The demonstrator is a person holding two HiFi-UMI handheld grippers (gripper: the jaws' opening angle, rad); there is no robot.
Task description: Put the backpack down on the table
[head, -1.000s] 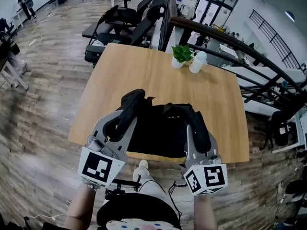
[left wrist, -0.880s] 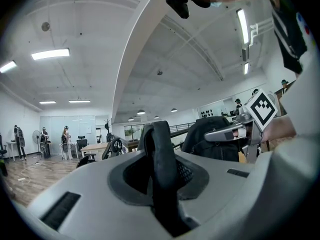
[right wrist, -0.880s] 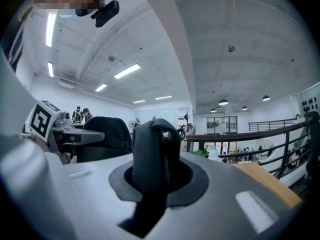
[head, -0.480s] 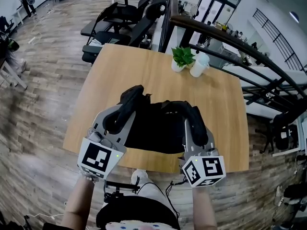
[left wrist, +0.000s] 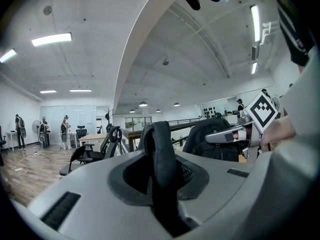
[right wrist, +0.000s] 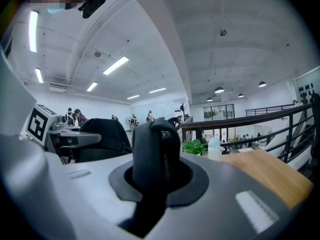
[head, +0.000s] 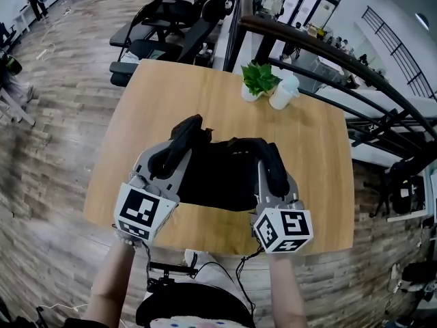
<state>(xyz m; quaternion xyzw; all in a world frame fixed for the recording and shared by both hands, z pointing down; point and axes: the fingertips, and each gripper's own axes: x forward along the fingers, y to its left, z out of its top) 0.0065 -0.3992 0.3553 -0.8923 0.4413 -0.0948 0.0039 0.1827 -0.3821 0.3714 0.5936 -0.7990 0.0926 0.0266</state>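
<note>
1. The wooden table (head: pixel 205 94) filled more of the head view than a second before, and a strip of bare wood now showed between the bag and the near edge, where earlier the bag hung over that edge.
2. The black backpack (head: pixel 218 176) was therefore further in over the table top, at its near half. From where I stood I could not tell if its bottom touched the wood.
3. The left gripper (head: pixel 176 157) was clenched on the left strap (left wrist: pixel 162 154), which stood upright between its jaws, the same grip as before.
4. The right gripper (head: pixel 272 176) was also closed, on the right strap (right wrist: pixel 155 156), and it had moved forward together with the left one.
5. A dark railing (head: pixel 307 46) ran slanted behind the far right corner of the table.
6. Black office chairs (head: pixel 171 26) stood just beyond the far edge.
7. A small potted plant (head: pixel 258 80) stayed at the far side of the table, well apart from the backpack.
8. A white bottle (head: pixel 282 91) stood just beside the plant, to its right, and only bare wood lay between these two things and the bag.
</note>
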